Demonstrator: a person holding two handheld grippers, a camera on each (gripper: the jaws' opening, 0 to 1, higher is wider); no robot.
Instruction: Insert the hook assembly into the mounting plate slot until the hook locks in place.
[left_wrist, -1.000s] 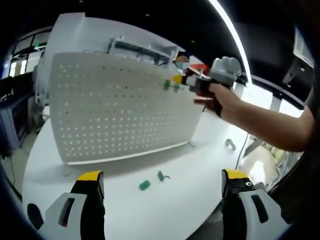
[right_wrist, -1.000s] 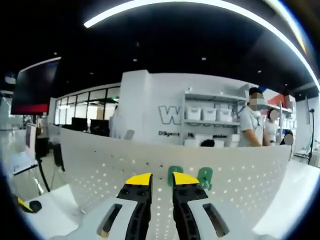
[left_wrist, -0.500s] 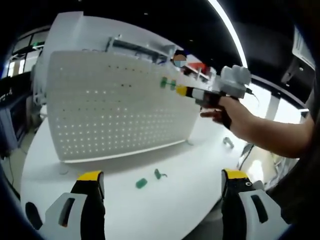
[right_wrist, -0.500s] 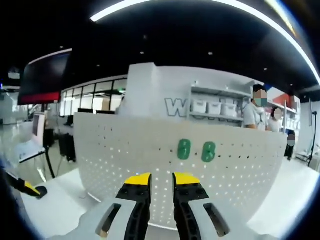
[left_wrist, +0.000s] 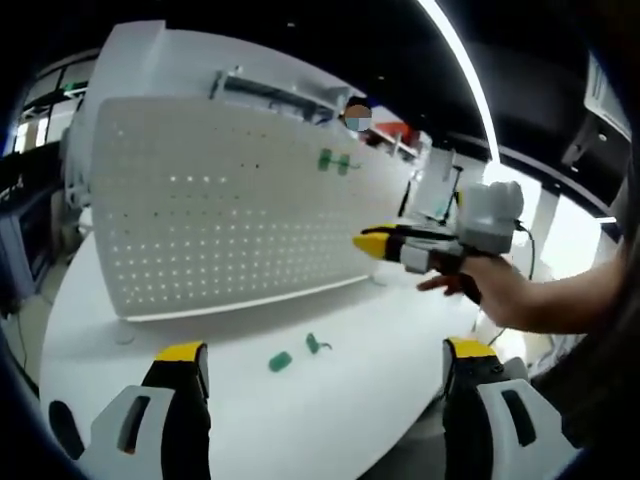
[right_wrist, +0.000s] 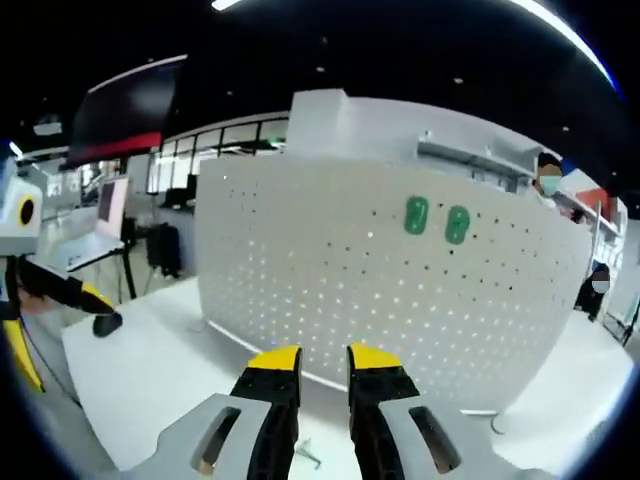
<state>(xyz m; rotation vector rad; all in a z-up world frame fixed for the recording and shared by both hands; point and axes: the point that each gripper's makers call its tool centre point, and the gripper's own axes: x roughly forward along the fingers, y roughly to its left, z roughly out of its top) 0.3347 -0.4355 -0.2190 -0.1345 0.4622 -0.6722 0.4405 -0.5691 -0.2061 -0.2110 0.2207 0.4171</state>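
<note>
Board: a white perforated metal mounting plate (left_wrist: 230, 205) stands upright on the round white counter (left_wrist: 330, 400); in the right gripper view it (right_wrist: 400, 280) rises straight ahead of the jaws.
Mounted hooks: two green plastic hook assemblies (left_wrist: 337, 161) sit side by side high on the board, touching its face; in the right gripper view they (right_wrist: 436, 219) show as two upright ovals near the top edge.
Loose parts: a small green plastic block (left_wrist: 279, 361) and a green hook piece with a metal wire (left_wrist: 318, 346) lie on the counter in front of the board's foot, near each other but apart.
Left gripper: its yellow-tipped grey left gripper (left_wrist: 325, 375) has the jaws spread wide, holding nothing, above the counter's near edge.
Right gripper: the yellow-tipped right gripper (right_wrist: 317, 362) has jaws nearly together with a narrow gap, nothing between them; in the left gripper view it (left_wrist: 370, 243) is held in a person's hand (left_wrist: 490, 290), away from the board and pointing towards it.
Writing: none that can be read.
</note>
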